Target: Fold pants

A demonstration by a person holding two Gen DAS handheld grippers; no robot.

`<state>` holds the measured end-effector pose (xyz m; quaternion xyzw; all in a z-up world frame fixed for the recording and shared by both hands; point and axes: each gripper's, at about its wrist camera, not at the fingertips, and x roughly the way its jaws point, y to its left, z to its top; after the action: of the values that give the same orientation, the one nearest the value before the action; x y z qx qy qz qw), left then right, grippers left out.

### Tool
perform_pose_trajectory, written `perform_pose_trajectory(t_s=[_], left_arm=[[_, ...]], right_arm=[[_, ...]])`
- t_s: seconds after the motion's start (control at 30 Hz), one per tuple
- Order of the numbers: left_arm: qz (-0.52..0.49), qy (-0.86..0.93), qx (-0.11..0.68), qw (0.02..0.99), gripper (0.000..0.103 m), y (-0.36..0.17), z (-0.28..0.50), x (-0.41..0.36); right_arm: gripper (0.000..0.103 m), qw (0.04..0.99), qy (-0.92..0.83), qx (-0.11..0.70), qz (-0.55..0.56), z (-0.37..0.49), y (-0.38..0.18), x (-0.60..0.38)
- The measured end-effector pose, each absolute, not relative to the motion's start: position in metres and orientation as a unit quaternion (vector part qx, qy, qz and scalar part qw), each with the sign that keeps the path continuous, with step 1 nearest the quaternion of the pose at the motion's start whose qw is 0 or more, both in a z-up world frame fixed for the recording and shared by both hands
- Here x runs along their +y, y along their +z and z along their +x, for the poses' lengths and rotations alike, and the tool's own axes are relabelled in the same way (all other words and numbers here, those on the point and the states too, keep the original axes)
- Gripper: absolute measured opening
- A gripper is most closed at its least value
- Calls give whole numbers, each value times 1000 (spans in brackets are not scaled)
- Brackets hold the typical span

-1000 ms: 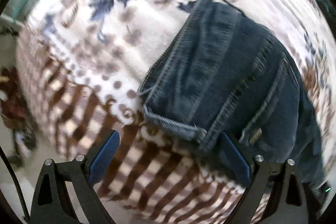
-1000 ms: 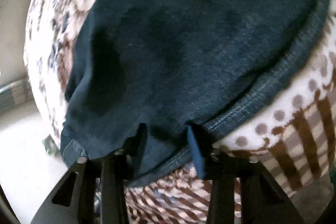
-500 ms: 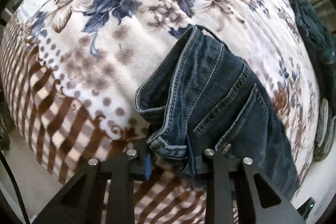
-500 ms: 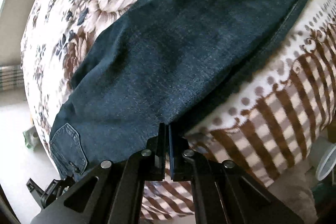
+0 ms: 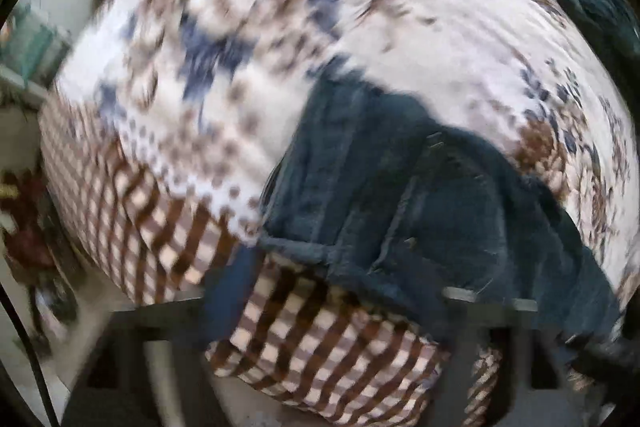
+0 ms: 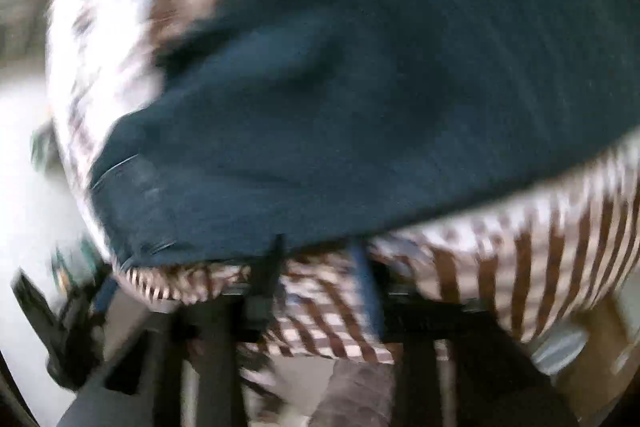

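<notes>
Right now the pants (image 5: 420, 195), dark blue denim with paler stitched seams and a pocket edge showing, lie on a floral blanket (image 5: 280, 39) whose near border turns to brown-and-cream checks. In the left wrist view their waistband end sits just ahead of the left gripper (image 5: 340, 307), crumpled and overlapping its right finger while the left finger (image 5: 228, 299) stands apart over the checks; the jaws are opening wide and no cloth is pinched between them. In the right wrist view the leg spreads as a broad, smooth, nearly seamless dark sheet beyond the right gripper (image 6: 320, 279), its lower edge just past the fingertips. Those jaws are opening too, with only checked blanket visible between them. Both views are motion-blurred.
</notes>
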<state>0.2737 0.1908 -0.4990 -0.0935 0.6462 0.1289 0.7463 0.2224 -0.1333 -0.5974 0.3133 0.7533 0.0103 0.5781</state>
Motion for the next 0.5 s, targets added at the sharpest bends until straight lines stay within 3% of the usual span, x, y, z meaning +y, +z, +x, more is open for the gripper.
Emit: perform_pose_trajectory(t_s=[0.03,0.17,0.4,0.43,0.47,0.5], left_arm=[[-67,127,635,759,100,-494,283,176],[-10,123,635,763,100,-505,311,150],[0,158,668,727,100,-557,326,150],[-12,163,671,723,100,-561,323,155],[-18,168,672,721,100,-563,321,157],[-24,175,673,719,100,-566,318,160]], right_arm=[[68,587,27,754,292,238,-591,-128],[68,628,111,737,226,333,-584,-103],[66,544,204,798,161,440,-659,-62],[54,529,217,807,150,442,-666,-56],[31,524,226,810,137,441,-670,-53],[30,529,227,810,112,441,-670,-51]])
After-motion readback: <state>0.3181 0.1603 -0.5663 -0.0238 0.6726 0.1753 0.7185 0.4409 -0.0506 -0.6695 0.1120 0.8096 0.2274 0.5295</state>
